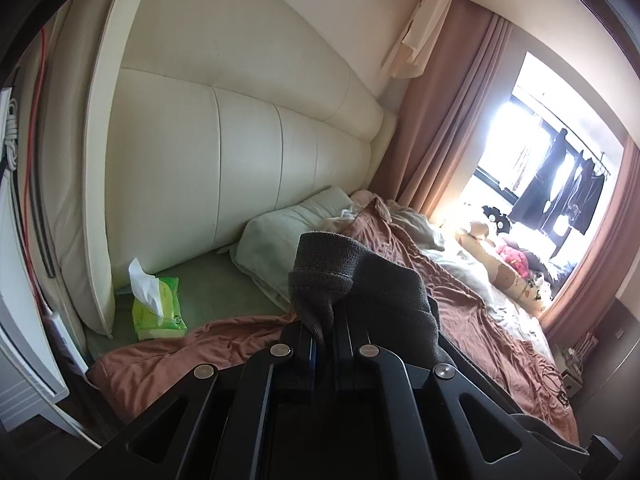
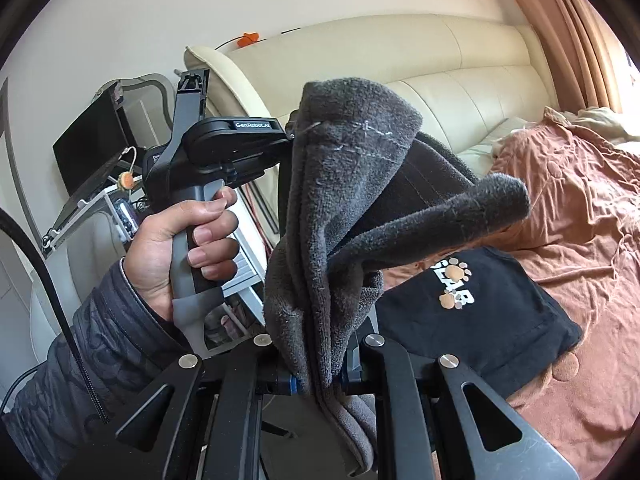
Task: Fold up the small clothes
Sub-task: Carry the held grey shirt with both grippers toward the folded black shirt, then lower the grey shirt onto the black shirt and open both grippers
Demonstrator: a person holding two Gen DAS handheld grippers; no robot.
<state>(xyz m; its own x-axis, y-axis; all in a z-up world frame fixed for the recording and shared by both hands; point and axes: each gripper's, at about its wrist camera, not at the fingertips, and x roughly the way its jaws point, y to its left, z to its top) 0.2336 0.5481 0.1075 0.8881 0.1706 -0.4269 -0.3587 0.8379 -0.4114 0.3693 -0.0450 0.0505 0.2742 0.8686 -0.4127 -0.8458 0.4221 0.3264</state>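
Observation:
A dark grey fleece garment (image 2: 344, 200) hangs in the air between both grippers, above the bed. My left gripper (image 1: 323, 334) is shut on one edge of the grey garment (image 1: 340, 276), which bunches over its fingers. My right gripper (image 2: 318, 380) is shut on another edge, and the cloth drapes down past its jaws. The left gripper's body and the hand that holds it show in the right wrist view (image 2: 236, 140), left of the garment. A black T-shirt with paw prints (image 2: 480, 312) lies flat on the bed below.
The bed has a rumpled rust-brown cover (image 1: 460, 304) and a cream padded headboard (image 1: 240, 168). A pale pillow (image 1: 276, 236) and a green tissue pack (image 1: 158, 308) lie near the headboard. Pink curtains (image 1: 452, 112) flank a bright window. A monitor (image 2: 92, 144) stands left of the bed.

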